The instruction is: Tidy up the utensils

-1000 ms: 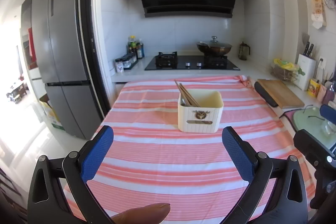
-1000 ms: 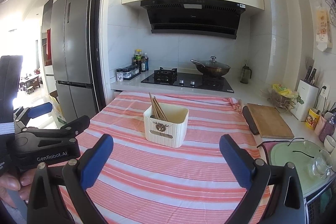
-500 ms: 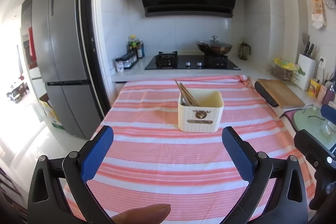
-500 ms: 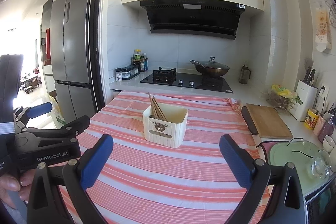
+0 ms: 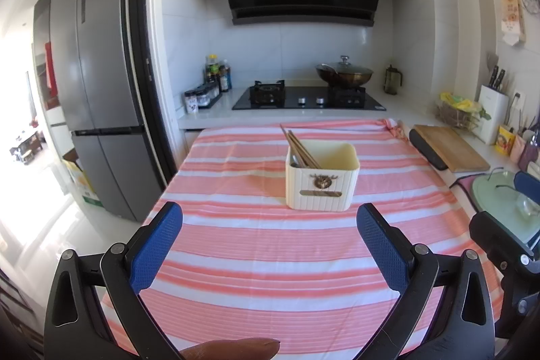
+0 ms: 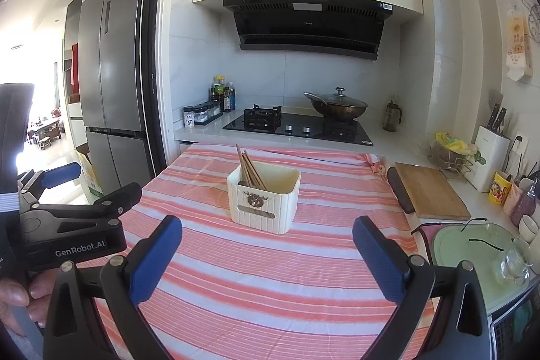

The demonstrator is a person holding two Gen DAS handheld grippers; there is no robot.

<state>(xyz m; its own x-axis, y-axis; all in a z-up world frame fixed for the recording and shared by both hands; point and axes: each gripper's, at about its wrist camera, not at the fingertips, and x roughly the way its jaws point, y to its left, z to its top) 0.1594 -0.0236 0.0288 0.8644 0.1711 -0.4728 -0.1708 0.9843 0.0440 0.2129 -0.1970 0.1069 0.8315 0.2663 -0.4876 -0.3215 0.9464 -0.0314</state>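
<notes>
Right hand-held gripper (image 6: 266, 253) has edged nearer holder (image 6: 264, 197).

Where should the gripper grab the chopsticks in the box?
Probably by the bare top ends of the chopsticks, coming from above. They lean toward the far left corner of the cream holder, whose walls hide their lower halves, so only the tips offer room.

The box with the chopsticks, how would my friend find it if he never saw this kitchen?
Look at the table with the pink-and-white striped cloth in front of the stove. The cream ribbed box stands alone mid-table, brown chopsticks leaning in its left end. Only it bears a deer-head badge.
</notes>
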